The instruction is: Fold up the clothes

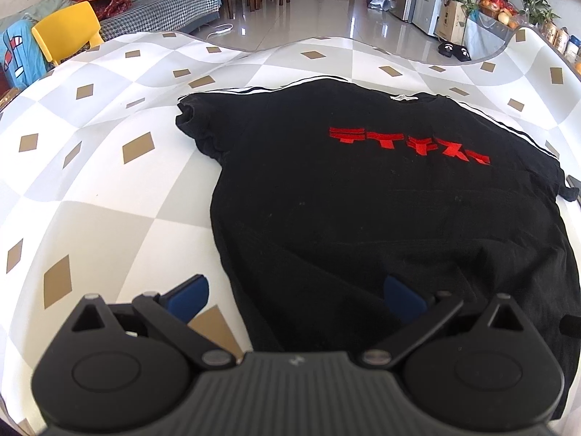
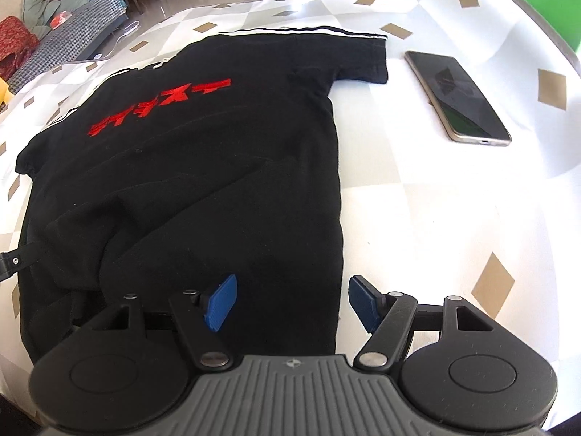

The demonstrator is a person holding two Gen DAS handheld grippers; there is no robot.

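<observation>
Sunlit living-room floor tiles, a sofa and a yellow chair (image 1: 69,25) sit beyond the table (image 1: 109,167), which wears a cloth of grey and white checks with tan diamonds. On it the black T-shirt (image 1: 363,196) lies spread flat, red lettering (image 1: 410,145) facing up, collar at the far edge and both short sleeves out to the sides; the lower body near the hem shows a few soft ridges. A phone (image 2: 459,96) rests on the cloth just beside the right sleeve, apart from the fabric.

The left claw (image 1: 296,296) is spread wide and holds nothing, straddling the shirt's near left edge: one blue pad over bare cloth, the other over black fabric. The right claw (image 2: 292,303) is likewise spread and empty, straddling the near right edge of the hem.

As it lies, the shirt carries no fold, and both claws are posed at its two bottom corners. That would suit a reach for the hem corners, or equally claws just let go after spreading the garment flat. Any pinch at these corners would call for catching both layers together, keeping the hem level between the two sides, and steering the right sleeve clear of the phone
</observation>
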